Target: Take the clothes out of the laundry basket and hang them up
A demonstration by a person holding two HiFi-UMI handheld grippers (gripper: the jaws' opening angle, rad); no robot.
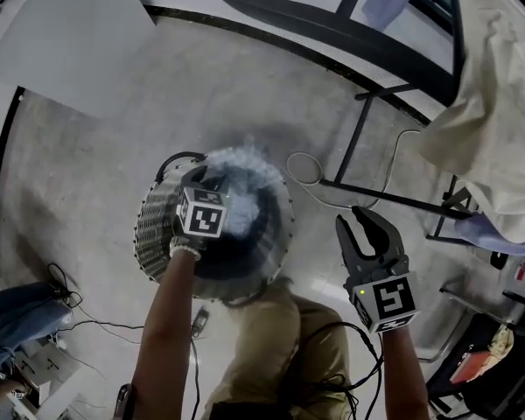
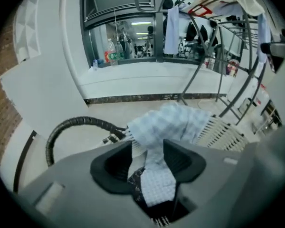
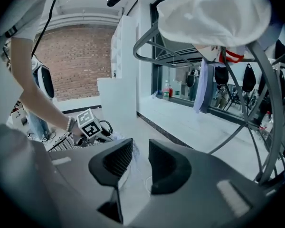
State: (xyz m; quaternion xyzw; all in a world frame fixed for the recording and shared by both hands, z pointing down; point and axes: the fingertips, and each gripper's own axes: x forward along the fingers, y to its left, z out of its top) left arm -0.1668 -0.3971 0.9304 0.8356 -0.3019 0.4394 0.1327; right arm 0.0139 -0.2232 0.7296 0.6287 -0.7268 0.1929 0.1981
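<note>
My left tongs (image 2: pixel 147 147) stand wide apart over the laundry basket (image 1: pixel 150 226). The pale checked cloth (image 2: pixel 167 122) runs between them, heaped in the basket, and I think it is not pinched. My right tongs (image 1: pixel 352 221) are apart and empty, beside the basket. The cloth looks light, soft and limp, so I would take a thick fold at its top. The drying rack (image 1: pixel 381 90) stands near at the right and carries a white garment (image 1: pixel 499 121). A cable (image 1: pixel 304 169) lies on the floor between.
</note>
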